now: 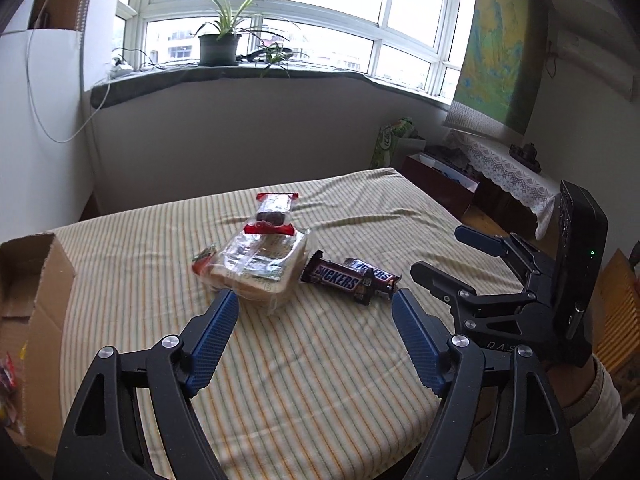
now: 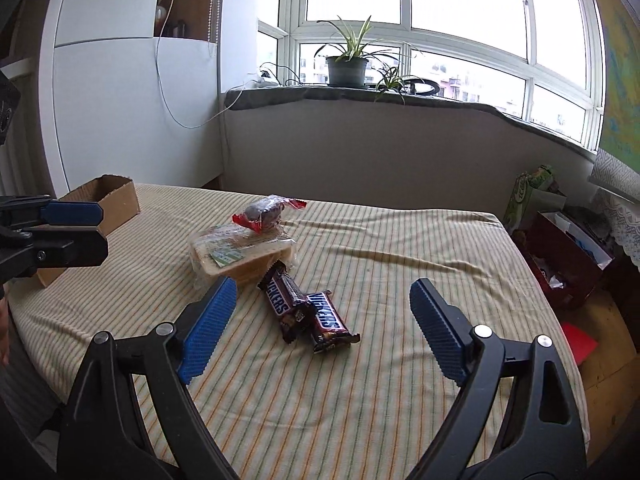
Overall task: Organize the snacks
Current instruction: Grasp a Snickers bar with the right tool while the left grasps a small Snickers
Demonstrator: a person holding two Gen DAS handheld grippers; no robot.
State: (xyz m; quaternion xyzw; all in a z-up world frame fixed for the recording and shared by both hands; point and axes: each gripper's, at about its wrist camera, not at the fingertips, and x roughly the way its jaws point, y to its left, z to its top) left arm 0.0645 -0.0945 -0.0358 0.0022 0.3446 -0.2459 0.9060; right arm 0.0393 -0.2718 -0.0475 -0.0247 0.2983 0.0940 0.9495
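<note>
Daylight from a wide window (image 1: 280, 12) with a potted plant (image 1: 219, 46) on its sill falls over a table covered in a yellow striped cloth (image 1: 304, 360). Near the middle of the left wrist frame lies a clear-wrapped sandwich pack (image 1: 256, 268), with a red-edged cake wrapper (image 1: 274, 212) resting on its far side. Just right of the pack, two Snickers bars (image 1: 352, 276) lie side by side, touching each other; in the right wrist view one bar's end touches the pack. An open cardboard box (image 1: 36, 304) sits at the left edge of the frame.

At the bottom of the left wrist frame, the left gripper (image 1: 314, 304) hangs above the cloth with its blue pads spread wide, holding nothing. In the lower part of the right wrist frame, the right gripper (image 2: 322, 292) is likewise spread wide and empty, its fingers framing the Snickers bars from above.
</note>
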